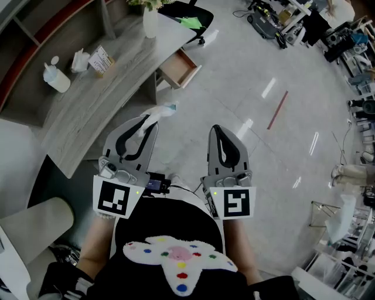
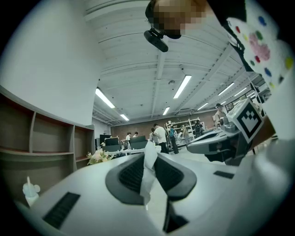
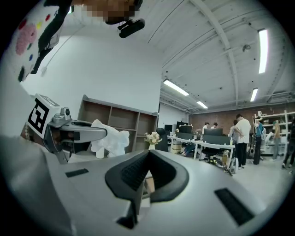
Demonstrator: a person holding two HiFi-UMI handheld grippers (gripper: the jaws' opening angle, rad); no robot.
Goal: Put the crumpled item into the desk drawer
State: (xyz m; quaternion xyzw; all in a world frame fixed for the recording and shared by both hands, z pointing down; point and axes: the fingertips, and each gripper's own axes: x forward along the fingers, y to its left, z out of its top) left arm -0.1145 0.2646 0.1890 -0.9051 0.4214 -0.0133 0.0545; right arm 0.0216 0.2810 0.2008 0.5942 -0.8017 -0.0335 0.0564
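The crumpled item is a white tissue (image 1: 159, 111). My left gripper (image 1: 150, 119) is shut on it, and it sticks out past the fingertips. In the left gripper view the tissue (image 2: 148, 173) hangs pinched between the dark pads. The gripper is held in the air beside the grey desk (image 1: 88, 111), short of the open wooden drawer (image 1: 177, 68) at the desk's far end. My right gripper (image 1: 215, 128) hovers alongside over the floor, shut on nothing, its pads meeting at the tip in the right gripper view (image 3: 148, 154). That view also shows the tissue (image 3: 110, 140) to the left.
On the desk stand a white bottle (image 1: 57, 77), a small printed box (image 1: 101, 60) and a vase of flowers (image 1: 150, 22). A black office chair (image 1: 187, 14) stands beyond the drawer. Shiny floor spreads to the right, with people and workbenches far off.
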